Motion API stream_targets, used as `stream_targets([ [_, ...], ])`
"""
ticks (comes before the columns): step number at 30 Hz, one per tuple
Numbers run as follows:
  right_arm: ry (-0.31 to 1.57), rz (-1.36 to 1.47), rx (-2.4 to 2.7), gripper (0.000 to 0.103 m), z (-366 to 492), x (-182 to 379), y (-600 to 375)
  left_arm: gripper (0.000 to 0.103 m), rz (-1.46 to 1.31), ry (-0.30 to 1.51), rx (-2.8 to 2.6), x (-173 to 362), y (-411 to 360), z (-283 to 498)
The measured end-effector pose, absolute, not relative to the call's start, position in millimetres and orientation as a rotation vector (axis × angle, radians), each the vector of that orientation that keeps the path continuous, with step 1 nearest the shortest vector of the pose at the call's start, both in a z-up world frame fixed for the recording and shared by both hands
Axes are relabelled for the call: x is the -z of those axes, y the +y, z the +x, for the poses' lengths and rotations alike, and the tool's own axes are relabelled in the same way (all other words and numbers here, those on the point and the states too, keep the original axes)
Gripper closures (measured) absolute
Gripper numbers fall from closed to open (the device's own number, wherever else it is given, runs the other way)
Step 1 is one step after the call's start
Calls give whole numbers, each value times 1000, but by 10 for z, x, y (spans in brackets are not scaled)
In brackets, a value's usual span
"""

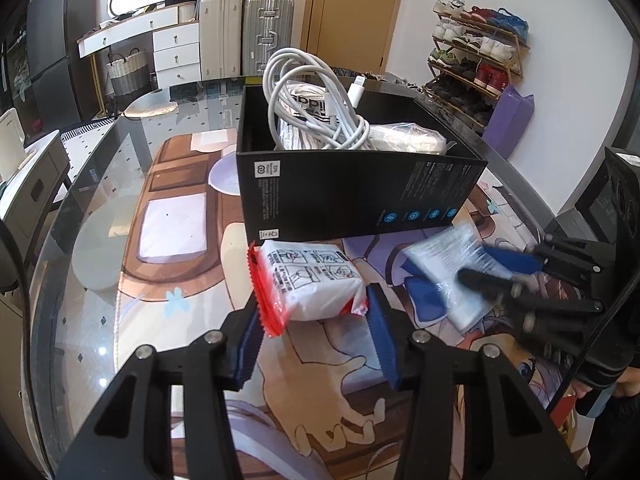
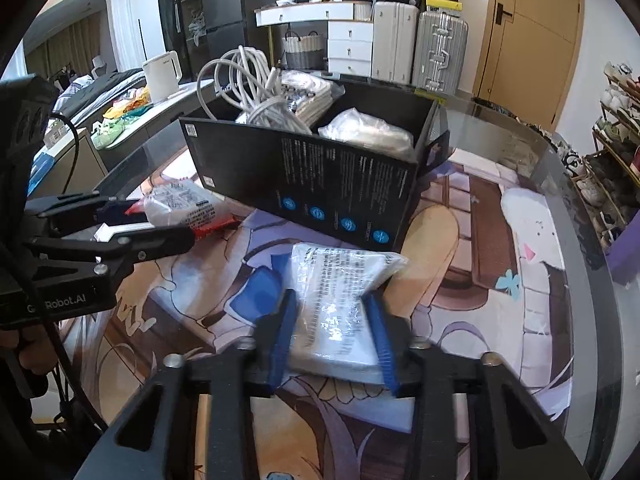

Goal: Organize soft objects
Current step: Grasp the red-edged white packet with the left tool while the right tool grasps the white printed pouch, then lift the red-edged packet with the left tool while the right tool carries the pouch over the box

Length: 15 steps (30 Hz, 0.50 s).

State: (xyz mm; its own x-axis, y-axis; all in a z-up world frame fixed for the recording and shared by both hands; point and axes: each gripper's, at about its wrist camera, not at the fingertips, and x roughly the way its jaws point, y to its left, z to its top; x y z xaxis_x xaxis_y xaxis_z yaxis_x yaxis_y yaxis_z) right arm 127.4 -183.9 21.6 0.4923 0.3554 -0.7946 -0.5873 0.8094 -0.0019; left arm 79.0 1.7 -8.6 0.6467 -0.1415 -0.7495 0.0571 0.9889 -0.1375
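Observation:
A black box (image 1: 344,196) stands on the printed mat and holds a white cable coil (image 1: 316,100) and bagged white items (image 1: 408,138). A white packet with red ends (image 1: 308,280) lies in front of it, between the open fingers of my left gripper (image 1: 316,312), the pads close to its sides. A clear-wrapped white packet (image 2: 340,300) lies on the mat between the fingers of my right gripper (image 2: 332,312), which is open around it. The box (image 2: 320,188) and the left gripper (image 2: 160,236) with the red-ended packet (image 2: 184,204) also show in the right wrist view.
The printed mat (image 1: 180,264) covers a glass table (image 1: 80,208). Beyond the table stand suitcases (image 1: 244,32), a white drawer unit (image 1: 176,48) and a shoe rack (image 1: 476,60). A purple bag (image 1: 508,120) sits by the table's right edge. A white kettle (image 2: 162,74) stands at the left.

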Motion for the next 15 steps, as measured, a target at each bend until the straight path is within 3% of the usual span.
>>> stream_targets([
  [5,895,-280,-577,94,1282,-219,-1874,56,-110,859,113,82,36,770],
  [7,908,-262,-574,87,1283,-209,-1884,56,-114,855,112,72,37,763],
  [9,912,-240,-567,53,1291,-214,-1891,56,-113,850,109,56,48,751],
  [11,910,-214,-560,43,1283,-233,-1896,56,-117,844,108,46,57,743],
  [15,927,-208,-566,37,1279,-227,-1808,56,-124,834,105,25,66,733],
])
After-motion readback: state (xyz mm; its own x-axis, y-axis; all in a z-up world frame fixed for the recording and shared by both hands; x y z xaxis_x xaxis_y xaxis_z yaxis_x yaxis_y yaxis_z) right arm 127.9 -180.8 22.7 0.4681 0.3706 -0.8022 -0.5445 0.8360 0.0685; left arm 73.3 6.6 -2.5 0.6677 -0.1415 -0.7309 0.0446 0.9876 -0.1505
